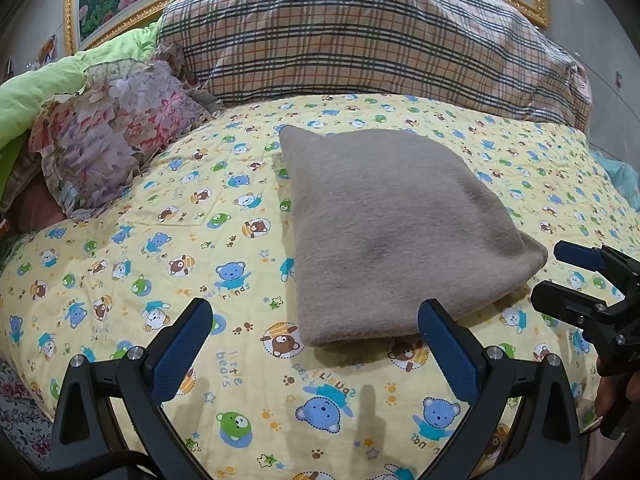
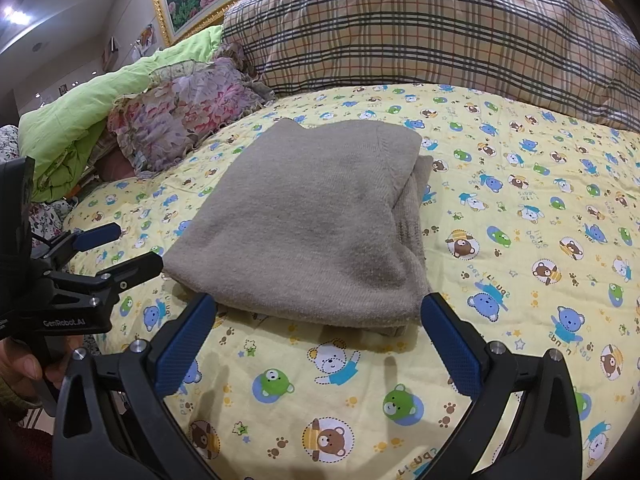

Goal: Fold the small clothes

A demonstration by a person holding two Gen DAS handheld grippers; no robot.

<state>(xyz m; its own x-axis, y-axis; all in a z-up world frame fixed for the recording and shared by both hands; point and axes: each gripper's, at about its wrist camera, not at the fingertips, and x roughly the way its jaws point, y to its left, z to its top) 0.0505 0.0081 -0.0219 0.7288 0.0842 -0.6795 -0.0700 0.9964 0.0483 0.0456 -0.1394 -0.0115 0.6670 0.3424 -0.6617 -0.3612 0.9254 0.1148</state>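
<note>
The grey knit garment (image 1: pixel 400 232) lay folded into a compact block on the bear-print sheet (image 1: pixel 168 264), just in front of the plaid pillow (image 1: pixel 360 36). Left gripper (image 1: pixel 316 344) and right gripper (image 2: pixel 318 340) hovered just short of the garment, jaws spread, gripping nothing. Risk noted: the stacked layers visible at its right edge could slide apart if a finger snagged the top ply.

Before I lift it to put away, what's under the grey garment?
The folded grey garment lies on the bear-print sheet. Its own lower layers show at the right edge; anything beneath is covered.
</note>
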